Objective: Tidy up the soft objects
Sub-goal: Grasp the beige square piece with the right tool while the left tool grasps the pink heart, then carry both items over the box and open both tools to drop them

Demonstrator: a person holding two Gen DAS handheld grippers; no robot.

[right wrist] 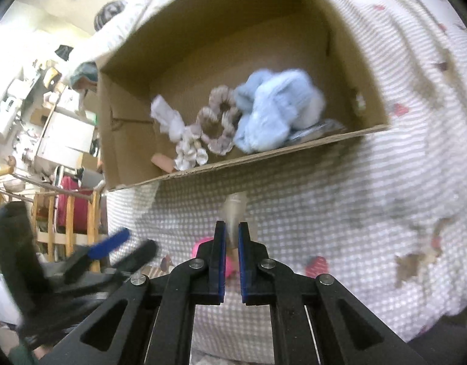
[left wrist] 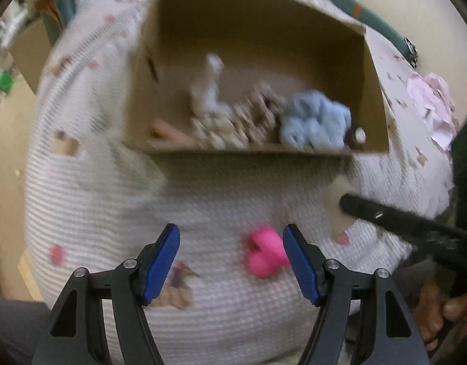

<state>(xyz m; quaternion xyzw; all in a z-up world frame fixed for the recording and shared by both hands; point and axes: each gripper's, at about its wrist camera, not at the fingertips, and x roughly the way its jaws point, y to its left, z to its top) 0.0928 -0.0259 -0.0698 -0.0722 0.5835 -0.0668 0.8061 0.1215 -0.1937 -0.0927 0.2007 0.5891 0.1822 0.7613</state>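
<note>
A cardboard box [left wrist: 160, 70] [right wrist: 127, 152] lies on a white waffle bedspread [left wrist: 218, 304] [right wrist: 339, 213]. In it are a fluffy light blue piece [left wrist: 315, 121] [right wrist: 273, 109], beige scrunchies [left wrist: 248, 121] [right wrist: 218, 124], a white scrunchie [left wrist: 209, 91] [right wrist: 169, 118] and a pink-beige item [left wrist: 169, 130] [right wrist: 162, 161]. A bright pink soft object [left wrist: 265, 255] [right wrist: 203, 245] lies on the bedspread before the box. My left gripper [left wrist: 231, 237] is open, the pink object just inside its right pad. My right gripper [right wrist: 231, 234] is shut on a small translucent beige piece [right wrist: 235, 216] [left wrist: 336, 200].
A pale pink cloth [left wrist: 431, 103] lies on the bedspread to the right of the box. A teal strap [left wrist: 370, 15] runs behind the box. Off the bed's left side are cluttered shelves [right wrist: 50, 115] and a wooden rack [right wrist: 72, 213]. The left gripper shows in the right wrist view [right wrist: 111, 246].
</note>
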